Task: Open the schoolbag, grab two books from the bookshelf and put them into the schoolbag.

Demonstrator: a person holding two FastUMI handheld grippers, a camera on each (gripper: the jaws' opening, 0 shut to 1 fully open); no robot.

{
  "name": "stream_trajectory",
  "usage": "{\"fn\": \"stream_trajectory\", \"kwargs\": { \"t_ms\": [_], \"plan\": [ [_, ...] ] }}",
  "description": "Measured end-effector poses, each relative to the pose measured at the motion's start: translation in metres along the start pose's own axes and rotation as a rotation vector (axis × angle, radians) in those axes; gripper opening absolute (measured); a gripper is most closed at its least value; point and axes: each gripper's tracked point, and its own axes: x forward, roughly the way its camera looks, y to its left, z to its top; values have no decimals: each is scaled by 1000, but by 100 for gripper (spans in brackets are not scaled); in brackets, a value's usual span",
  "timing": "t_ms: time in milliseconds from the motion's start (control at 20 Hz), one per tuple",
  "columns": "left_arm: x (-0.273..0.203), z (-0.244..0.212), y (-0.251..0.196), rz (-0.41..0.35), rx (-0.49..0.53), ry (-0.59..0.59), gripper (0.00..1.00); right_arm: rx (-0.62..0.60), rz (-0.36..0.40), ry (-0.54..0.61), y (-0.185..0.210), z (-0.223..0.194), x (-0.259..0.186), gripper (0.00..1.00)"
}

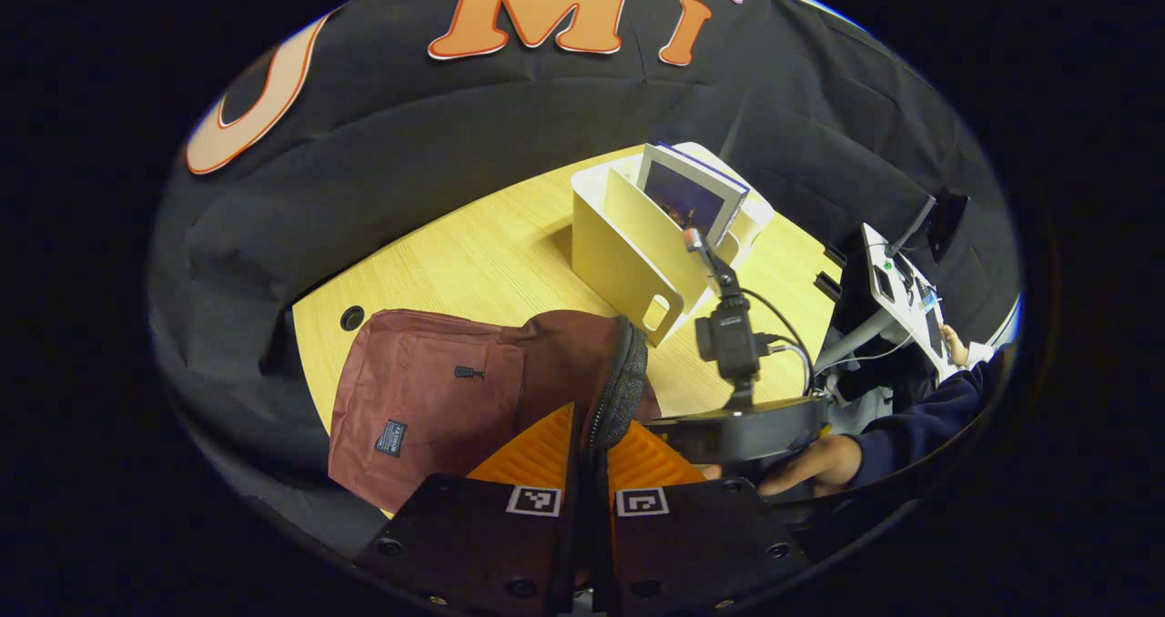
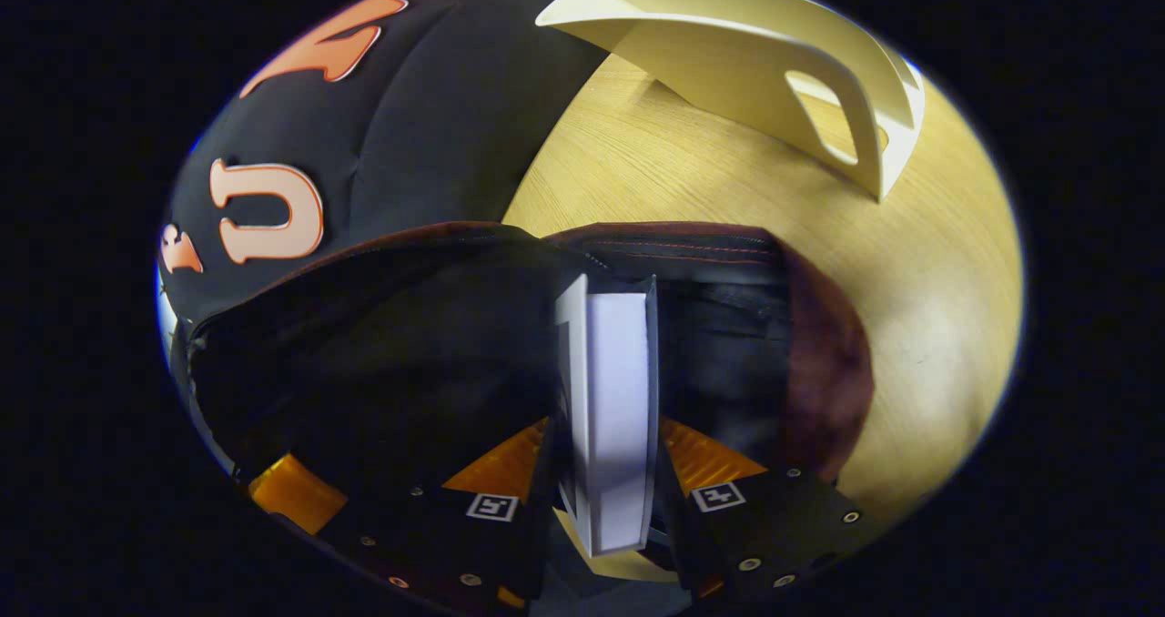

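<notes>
The maroon schoolbag lies on the wooden table. My left gripper is shut on the zippered rim of its opening and holds the flap up. In the right gripper view, my right gripper is shut on a book, page edges facing the camera. The book points into the bag's dark open mouth. A hand holds the right gripper's housing beside the bag. The cream bookshelf stands behind the bag with another book upright in it.
The bookshelf's handled end wall stands close beyond the bag. A cable hole sits near the table's left corner. At the far right is a stand with devices, with another person's hand by it.
</notes>
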Motion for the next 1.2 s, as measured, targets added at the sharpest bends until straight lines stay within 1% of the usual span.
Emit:
{"fn": "stream_trajectory", "kwargs": {
  "t_ms": [50, 150, 200, 250, 350, 450, 600, 650, 700, 850, 1000, 1050, 1100, 1200],
  "plan": [
    [1, 1, 0, 3, -1, -4, 8, -40, -27, 21, -10, 0, -9, 60],
    [2, 1, 0, 5, -2, -5, 8, -99, -54, 52, -24, 8, -25, 64],
    [3, 1, 0, 9, 0, -6, 8, -123, -66, 59, -31, 11, -37, 46],
    [4, 0, 0, 18, 6, -6, 8, -152, -73, 72, -37, 13, -46, 64],
    [6, 0, -1, 25, 0, -5, 8, -194, -88, 93, -45, 23, -68, 64],
    [7, -3, -3, 30, -5, -2, 8, -256, -106, 84, -48, 40, -91, 64],
    [12, -7, -6, 36, -29, 9, 8, -413, -177, 53, -57, 69, -127, 64],
    [14, -6, -8, 39, -38, 10, 8, -458, -201, 45, -64, 76, -140, 47],
    [16, -8, -9, 45, -48, 10, 8, -493, -217, 50, -66, 81, -148, 64],
    [21, -10, -11, 55, -83, 12, 8, -558, -260, 75, -69, 97, -185, 68],
    [26, -11, -13, 68, -111, 13, 8, -657, -328, 67, -71, 133, -220, 69],
    [26, -14, -12, 74, -121, 13, 8, -682, -348, 52, -69, 149, -230, 60],
    [27, -14, -14, 78, -131, 13, 8, -706, -368, 37, -66, 166, -239, 71],
    [27, -16, -13, 91, -147, 11, 8, -746, -406, 12, -64, 199, -247, 71]
  ]
}}
